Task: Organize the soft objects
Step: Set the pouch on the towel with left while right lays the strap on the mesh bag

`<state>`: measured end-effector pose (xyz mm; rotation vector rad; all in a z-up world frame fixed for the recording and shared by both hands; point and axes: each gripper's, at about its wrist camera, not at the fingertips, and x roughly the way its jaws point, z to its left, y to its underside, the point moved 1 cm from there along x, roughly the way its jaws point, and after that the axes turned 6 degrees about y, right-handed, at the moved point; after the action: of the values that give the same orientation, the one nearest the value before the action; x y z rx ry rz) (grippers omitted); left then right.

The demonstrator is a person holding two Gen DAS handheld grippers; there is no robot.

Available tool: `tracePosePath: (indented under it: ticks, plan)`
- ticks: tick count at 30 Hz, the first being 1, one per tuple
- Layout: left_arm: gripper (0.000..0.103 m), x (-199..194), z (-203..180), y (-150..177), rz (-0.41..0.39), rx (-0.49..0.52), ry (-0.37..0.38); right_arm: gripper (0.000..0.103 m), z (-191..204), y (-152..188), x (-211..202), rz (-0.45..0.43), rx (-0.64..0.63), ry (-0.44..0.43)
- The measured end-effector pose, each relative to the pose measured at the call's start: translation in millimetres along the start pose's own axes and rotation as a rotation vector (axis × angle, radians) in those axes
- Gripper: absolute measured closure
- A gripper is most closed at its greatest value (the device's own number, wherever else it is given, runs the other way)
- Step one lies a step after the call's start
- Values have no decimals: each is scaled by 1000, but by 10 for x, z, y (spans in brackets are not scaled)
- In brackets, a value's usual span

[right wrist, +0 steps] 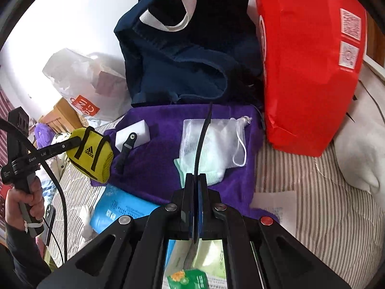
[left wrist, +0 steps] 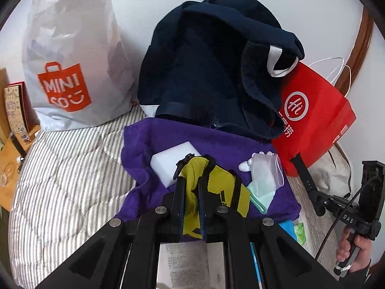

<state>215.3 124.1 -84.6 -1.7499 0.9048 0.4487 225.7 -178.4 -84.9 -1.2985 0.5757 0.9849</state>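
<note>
My left gripper is shut on a yellow sports pouch with black straps, held above a purple towel. In the right wrist view the same pouch hangs from the left gripper at the left. On the towel lie a white sponge block, a clear mesh drawstring bag and a mint cloth. My right gripper is shut on a thin black strap that runs up toward a navy backpack.
The backpack leans on the wall behind the towel. A red paper bag stands to its right and a white Miniso bag to its left. A blue packet and papers lie on the striped bedspread; a wooden bedside stand is far left.
</note>
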Motion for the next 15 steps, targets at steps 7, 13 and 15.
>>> tracePosePath:
  ticks: [7,13,15]
  plan:
    - [93,252,-24,-72,23,18,-3,100,10,-148,221,10,8,-4]
    - [93,475,-23,-77,47,14,10,100,-26,-198,482,36,15,21]
    - [93,553,-28,-56,59,23,4,100,-32,-185,562,53,12,20]
